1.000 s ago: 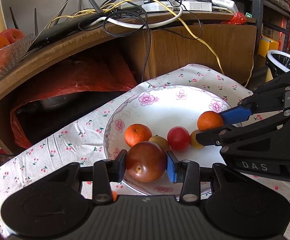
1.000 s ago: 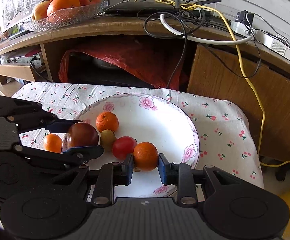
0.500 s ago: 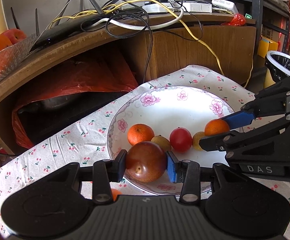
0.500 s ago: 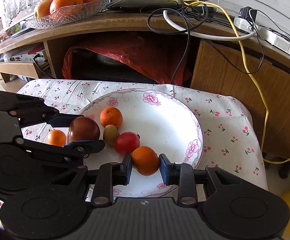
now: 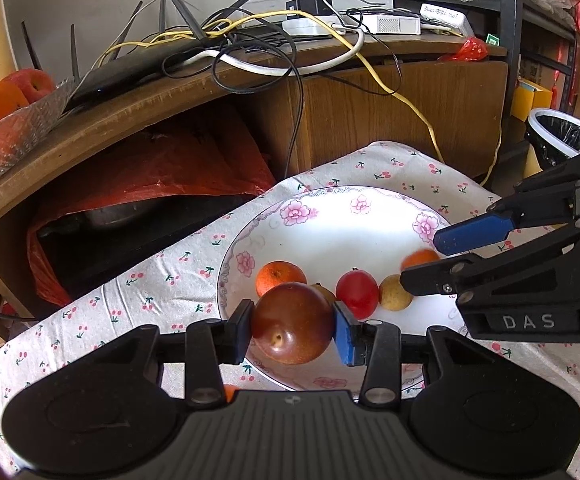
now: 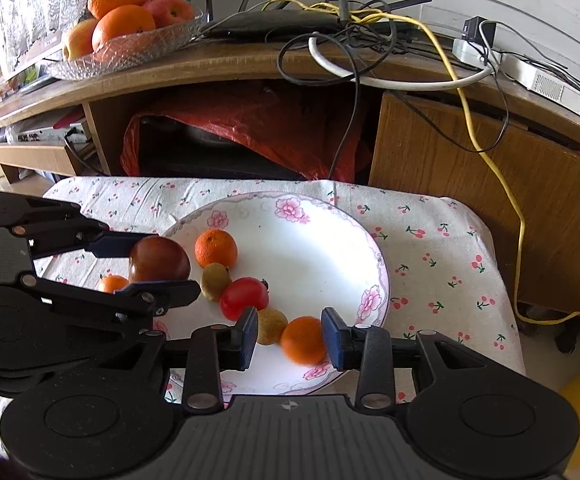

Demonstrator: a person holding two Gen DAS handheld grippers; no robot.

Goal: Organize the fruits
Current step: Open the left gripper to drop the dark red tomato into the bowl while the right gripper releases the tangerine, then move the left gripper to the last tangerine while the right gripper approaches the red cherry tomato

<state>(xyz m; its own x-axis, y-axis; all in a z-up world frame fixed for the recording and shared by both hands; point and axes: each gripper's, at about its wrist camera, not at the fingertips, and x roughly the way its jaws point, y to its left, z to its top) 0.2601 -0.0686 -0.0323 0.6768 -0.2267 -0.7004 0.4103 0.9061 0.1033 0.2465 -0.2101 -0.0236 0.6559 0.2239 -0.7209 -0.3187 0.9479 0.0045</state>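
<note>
My left gripper (image 5: 293, 326) is shut on a dark red plum (image 5: 292, 323) and holds it over the near left rim of the white flowered plate (image 5: 330, 216). The plum also shows in the right wrist view (image 6: 159, 259). My right gripper (image 6: 290, 338) is open, its jaws spread around a small orange (image 6: 303, 339) that lies on the plate (image 6: 322, 248). A row of fruit lies on the plate: an orange (image 6: 215, 248), a brown kiwi-like fruit (image 6: 215, 281), a red tomato (image 6: 244, 298) and a yellowish fruit (image 6: 271, 331).
Another small orange (image 6: 112, 283) lies on the cherry-print cloth (image 6: 442, 248) left of the plate. A glass bowl of oranges and apples (image 6: 130, 36) stands on the wooden shelf behind. Cables (image 6: 370, 32) hang over the shelf edge. A lined bin (image 5: 562, 140) stands at the right.
My right gripper has opened and let go of the small orange, which now rests on the plate beside the yellowish fruit. My left gripper still holds the plum.
</note>
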